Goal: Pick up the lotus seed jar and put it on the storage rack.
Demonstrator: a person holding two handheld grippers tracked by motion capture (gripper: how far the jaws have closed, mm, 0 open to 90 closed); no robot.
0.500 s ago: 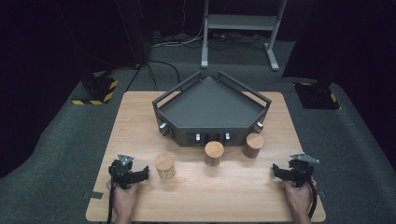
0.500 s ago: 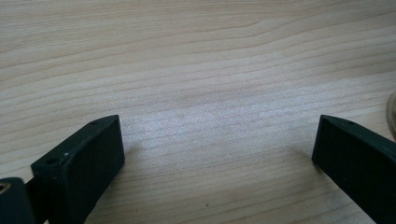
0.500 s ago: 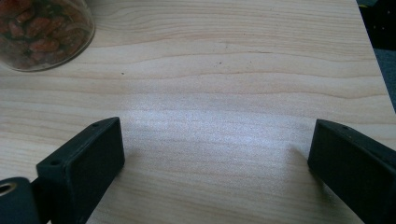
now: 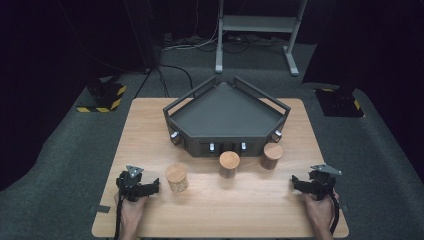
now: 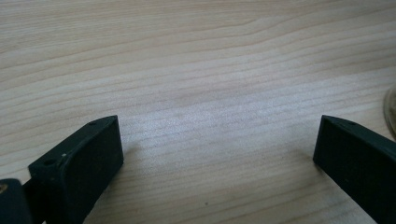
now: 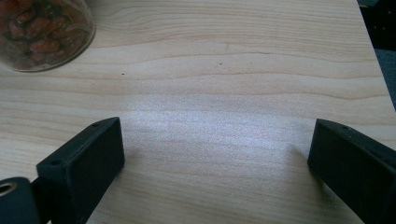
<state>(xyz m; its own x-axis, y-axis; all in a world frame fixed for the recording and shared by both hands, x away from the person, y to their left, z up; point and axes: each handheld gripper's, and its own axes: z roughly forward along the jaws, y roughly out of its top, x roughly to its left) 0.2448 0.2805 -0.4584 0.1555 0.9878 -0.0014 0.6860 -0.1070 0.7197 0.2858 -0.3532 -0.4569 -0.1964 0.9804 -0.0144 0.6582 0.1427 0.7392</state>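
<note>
High view: fixed above near edge of counter (image 4: 150, 120), facing forward and down, far enough to take in whole top. Left tool (image 5: 217, 144) view: riding low, close over bare wood, facing along jaws. Right tool (image 6: 215, 144) view: same. Shared across all three: counter's near strip.

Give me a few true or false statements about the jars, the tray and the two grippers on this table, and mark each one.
1. Three jars with wooden lids stand in front of the dark tray. True.
2. The left gripper holds the left jar. False: its jaws stand open over bare wood, beside the jar.
3. The right gripper is open and empty. True.
4. The middle jar sits inside the tray. False: it stands on the table in front of it.
5. The right jar lies on its side. False: it stands upright.
</note>
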